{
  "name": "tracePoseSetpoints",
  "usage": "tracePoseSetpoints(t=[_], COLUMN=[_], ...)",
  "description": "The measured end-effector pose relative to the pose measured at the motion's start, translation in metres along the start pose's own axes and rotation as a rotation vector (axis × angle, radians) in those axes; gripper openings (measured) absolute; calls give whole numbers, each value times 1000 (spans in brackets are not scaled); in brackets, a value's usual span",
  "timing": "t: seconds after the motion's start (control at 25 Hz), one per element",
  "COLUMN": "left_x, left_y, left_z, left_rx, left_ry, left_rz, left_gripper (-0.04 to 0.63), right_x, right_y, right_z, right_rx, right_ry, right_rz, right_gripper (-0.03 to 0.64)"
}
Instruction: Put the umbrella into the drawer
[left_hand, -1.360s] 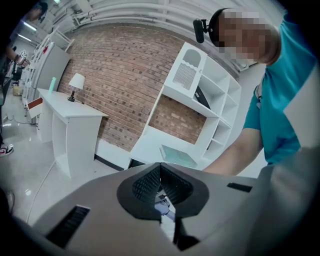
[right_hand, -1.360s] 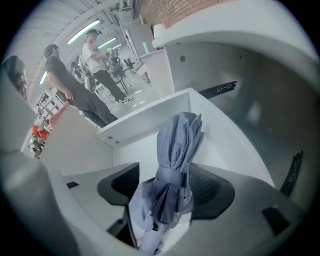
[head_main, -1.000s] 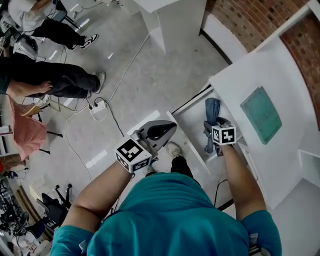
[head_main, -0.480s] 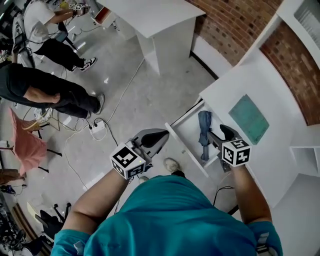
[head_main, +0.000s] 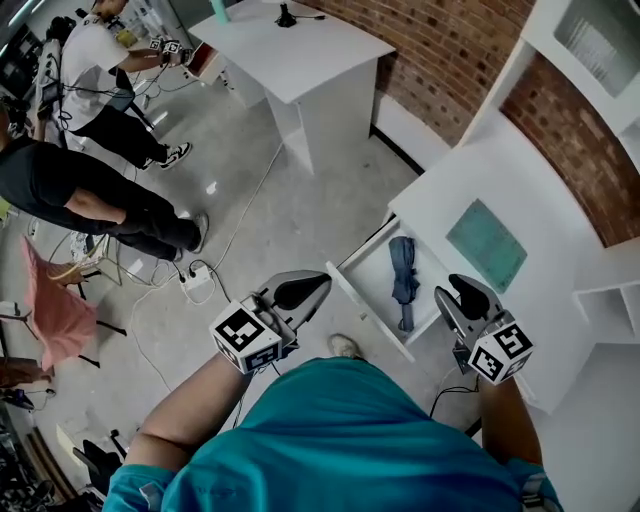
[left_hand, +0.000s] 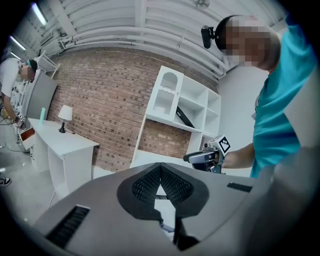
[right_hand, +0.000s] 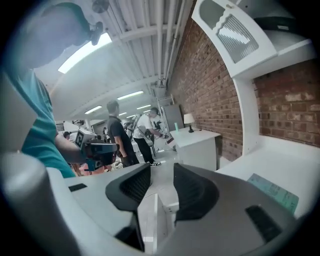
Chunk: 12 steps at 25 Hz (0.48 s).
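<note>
**Umbrella lies in the open drawer, both grippers raised and empty**

Only the head view shows the folded blue umbrella (head_main: 403, 275). It lies lengthwise inside the open white drawer (head_main: 362, 298), just right of the frame's centre. The left gripper (head_main: 320, 280) hangs at nine o'clock of the drawer, over the floor. The right gripper (head_main: 457, 286) hangs at three o'clock of it, near the umbrella but apart from it.

The jaws read best in the gripper views. In its own view the left gripper (left_hand: 160, 168) is clenched, pads meeting at the tips with nothing between them. The right gripper (right_hand: 157, 176) has just been closing, yet its pads stand apart and grip nothing. Through the gap only a white drawer edge shows, far below.

The gripper views also show a table lamp (left_hand: 64, 113) on the desk and a white shelf unit (left_hand: 181, 107) against the brick.

The drawer belongs to a white cabinet top (head_main: 520, 180) carrying a teal mat (head_main: 487, 244). A brick wall (head_main: 440, 40) runs along twelve to two o'clock, with a white desk (head_main: 300, 45) at twelve. The grey floor (head_main: 290, 190) carries a power strip (head_main: 197, 282) with cables. At ten o'clock stand a person in a white top (head_main: 95, 60) and a person in black (head_main: 80, 190).
</note>
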<state>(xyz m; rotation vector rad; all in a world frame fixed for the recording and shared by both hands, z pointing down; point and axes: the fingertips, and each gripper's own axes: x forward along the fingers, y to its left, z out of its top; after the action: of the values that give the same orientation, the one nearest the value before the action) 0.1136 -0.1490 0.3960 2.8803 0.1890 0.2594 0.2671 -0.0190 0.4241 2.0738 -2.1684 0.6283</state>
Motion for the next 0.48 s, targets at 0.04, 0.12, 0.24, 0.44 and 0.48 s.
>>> tracePoseSetpoints(t=[0.04, 0.12, 0.24, 0.44, 0.48], left_x=[-1, -2, -3, -4, -4], left_y=[-1, -3, -4, -3, -2], left_z=[1, 3, 2, 5, 4], left_rx=[3, 1, -10, -5, -7], left_ry=[-3, -5, 3, -12, -12], left_rz=[-3, -2, -3, -7, -5], left_gripper=[15, 15, 15, 15, 15], right_x=[-4, -10, -13, -13, -12], right_y=[5, 15, 19, 14, 14], right_z=[3, 7, 7, -1, -3], right_rx=[-13, -44, -54, -17, 0], right_ry=[-18, -43, -63, -81, -82], right_rz=[15, 36, 37, 4, 9], right_gripper=[152, 126, 85, 24, 23])
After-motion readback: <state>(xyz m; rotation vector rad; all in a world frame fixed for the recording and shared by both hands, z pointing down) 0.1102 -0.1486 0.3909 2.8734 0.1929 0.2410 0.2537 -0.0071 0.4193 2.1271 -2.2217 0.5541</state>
